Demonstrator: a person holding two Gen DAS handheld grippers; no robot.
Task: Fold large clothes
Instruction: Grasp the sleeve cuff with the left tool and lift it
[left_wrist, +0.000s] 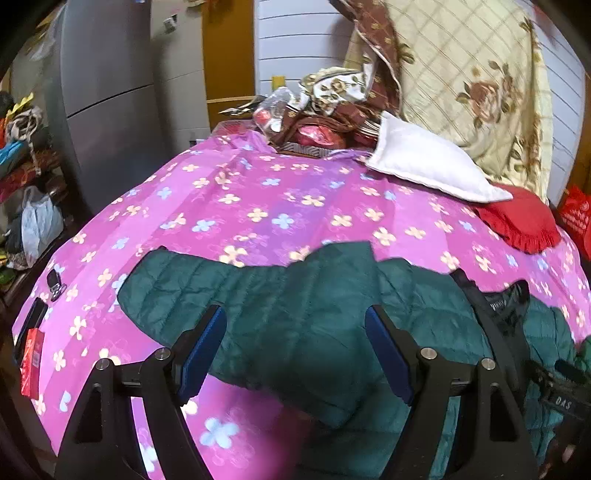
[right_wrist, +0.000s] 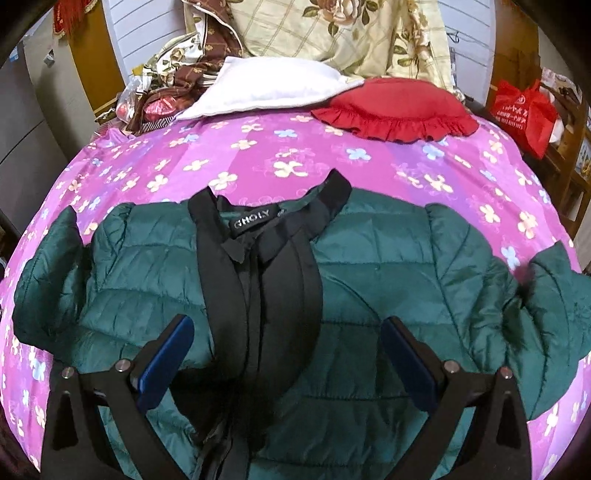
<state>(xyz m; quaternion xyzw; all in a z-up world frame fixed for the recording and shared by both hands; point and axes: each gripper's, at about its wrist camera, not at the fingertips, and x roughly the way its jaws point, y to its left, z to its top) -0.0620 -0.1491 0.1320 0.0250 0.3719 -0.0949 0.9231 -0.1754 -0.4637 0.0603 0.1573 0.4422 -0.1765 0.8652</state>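
A dark green quilted jacket lies front-up on a pink flowered bedspread, with a black collar and zipper placket down its middle. Both sleeves spread outward. My right gripper is open, its blue-padded fingers straddling the placket just above the jacket's chest. In the left wrist view my left gripper is open over the jacket's left sleeve, which reaches left across the bedspread. Neither gripper holds cloth.
A white pillow and a red frilled cushion lie at the bed's far side, with piled bedding behind. A grey cabinet stands left. A phone and keys lie at the bed's left edge. A red bag sits right.
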